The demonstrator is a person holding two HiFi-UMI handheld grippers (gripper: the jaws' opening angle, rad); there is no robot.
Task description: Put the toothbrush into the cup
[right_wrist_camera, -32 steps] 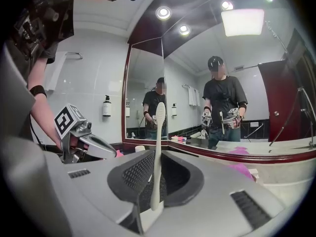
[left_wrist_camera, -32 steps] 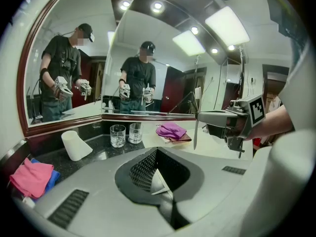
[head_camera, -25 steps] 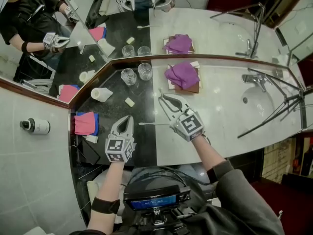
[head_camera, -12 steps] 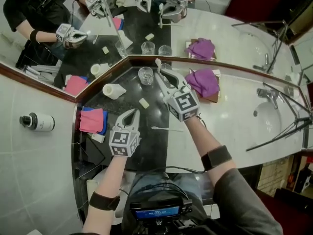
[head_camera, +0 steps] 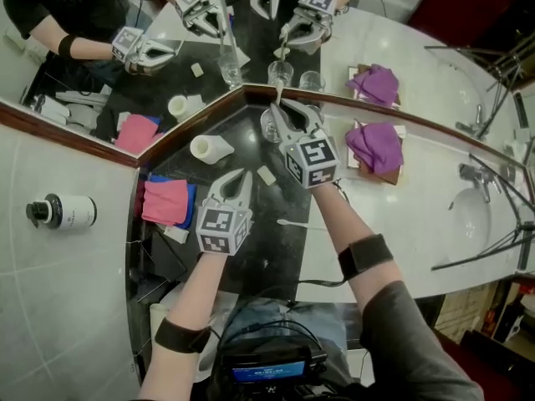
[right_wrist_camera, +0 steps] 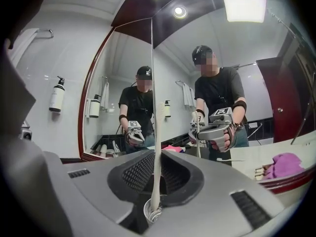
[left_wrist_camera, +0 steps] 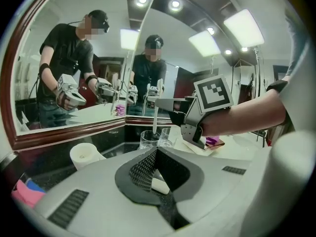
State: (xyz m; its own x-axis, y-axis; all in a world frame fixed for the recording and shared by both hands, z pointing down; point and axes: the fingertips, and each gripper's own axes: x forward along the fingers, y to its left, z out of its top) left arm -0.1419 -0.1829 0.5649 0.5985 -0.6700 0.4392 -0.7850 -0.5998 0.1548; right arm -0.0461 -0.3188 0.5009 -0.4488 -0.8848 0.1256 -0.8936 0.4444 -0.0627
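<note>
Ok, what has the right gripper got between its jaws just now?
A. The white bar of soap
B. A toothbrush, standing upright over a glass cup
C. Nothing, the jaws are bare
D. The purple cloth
B: the right gripper view shows the right gripper clamped on the white toothbrush, which stands upright with its lower end at the mouth of the glass cup.
</note>
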